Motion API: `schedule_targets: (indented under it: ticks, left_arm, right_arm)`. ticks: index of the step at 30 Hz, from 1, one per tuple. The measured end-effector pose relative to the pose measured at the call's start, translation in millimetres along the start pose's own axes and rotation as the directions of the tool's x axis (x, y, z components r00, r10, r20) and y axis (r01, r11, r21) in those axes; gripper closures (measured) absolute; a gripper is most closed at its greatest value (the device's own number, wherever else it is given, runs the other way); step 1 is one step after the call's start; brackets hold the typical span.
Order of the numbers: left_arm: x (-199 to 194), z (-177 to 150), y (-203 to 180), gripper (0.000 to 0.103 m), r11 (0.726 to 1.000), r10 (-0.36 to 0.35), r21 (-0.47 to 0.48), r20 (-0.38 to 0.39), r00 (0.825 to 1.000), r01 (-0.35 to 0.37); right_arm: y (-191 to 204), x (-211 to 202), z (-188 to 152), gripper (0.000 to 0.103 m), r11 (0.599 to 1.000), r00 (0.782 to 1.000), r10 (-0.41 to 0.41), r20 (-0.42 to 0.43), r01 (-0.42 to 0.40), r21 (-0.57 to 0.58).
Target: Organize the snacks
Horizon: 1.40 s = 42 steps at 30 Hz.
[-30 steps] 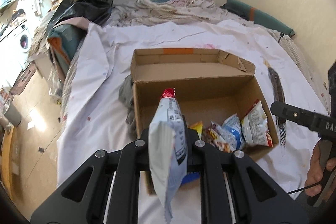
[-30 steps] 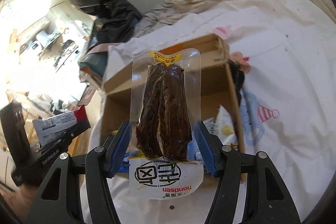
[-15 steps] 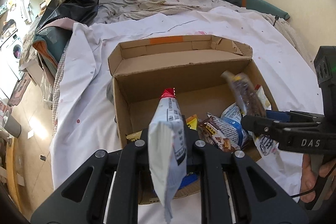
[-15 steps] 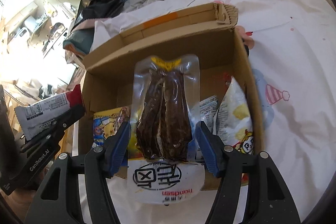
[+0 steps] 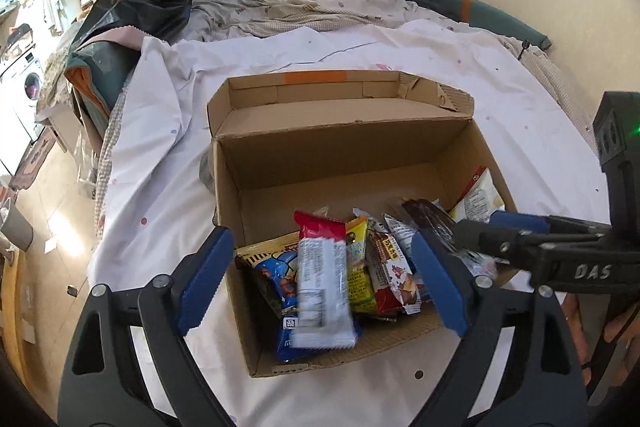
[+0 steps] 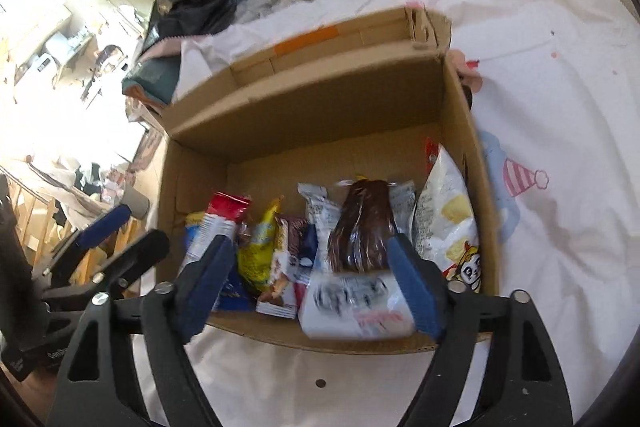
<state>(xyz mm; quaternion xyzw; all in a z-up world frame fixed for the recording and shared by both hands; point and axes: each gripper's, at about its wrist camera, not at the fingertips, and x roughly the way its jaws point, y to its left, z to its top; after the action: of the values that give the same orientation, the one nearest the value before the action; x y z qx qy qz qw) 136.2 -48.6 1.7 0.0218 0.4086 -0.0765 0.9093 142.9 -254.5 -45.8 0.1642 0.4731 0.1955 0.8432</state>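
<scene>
1. The cardboard box (image 5: 348,163) sits on a bed covered by a white sheet (image 5: 168,155), its far flap folded back so the top is open for dropping things in. That seems to be why both claws hang over its near edge, angled down into it.

2. Snacks already lie bunched along the near wall of the box: a yellow packet (image 6: 258,247), a chocolate-coloured wrapper (image 6: 290,259) and a white chip bag (image 6: 446,223) leaning against the right wall. The far half of the box floor is bare cardboard.

3. The left claw (image 5: 320,279) has just been opening, and its blue pads now stand spread wide. Between them, blurred, is the white packet with a red top (image 5: 322,279); neither pad presses on it. It looks to be dropping or freshly landed on the near-left pile, on top of a blue packet (image 5: 280,275).

4. The right claw (image 6: 310,277) has also just been opening and is spread. The clear pouch with the dark brown snack (image 6: 360,231) is between the pads, its white printed lower end smeared by motion. It lies close against the right pad, but I judge it released, not pinched, and sliding into the box beside the chip bag.

5. Both items are thus at or inside the box, so this pair of placements looks all but finished.

6. A person's hand (image 5: 618,339) grips the right tool at the right edge of the left view.
</scene>
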Motion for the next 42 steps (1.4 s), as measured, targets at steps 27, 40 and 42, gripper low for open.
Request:
schedule_targets:
  ticks: [27, 40, 42]
  left_arm:
    - [-125.8, -64.2, 32.9, 0.015, 0.987, 0.103, -0.133, 0.138, 0.985, -0.084]
    - [-123.3, -85.0, 32.8, 0.0, 0.978, 0.129, -0.182, 0.117, 0.985, -0.106]
    - [-121.1, -85.0, 33.3, 0.0, 0.976, 0.133, -0.186, 0.113, 0.985, -0.11]
  right_arm:
    - [56.3, -118.4, -89.2, 0.002, 0.985, 0.954, -0.103, 0.282, 0.138, -0.107]
    - [64.6, -109.2, -99.3, 0.002, 0.972, 0.935, -0.163, 0.314, 0.207, -0.113]
    - [63.8, -106.6, -98.0, 0.001, 0.97, 0.933, -0.175, 0.315, 0.219, -0.109]
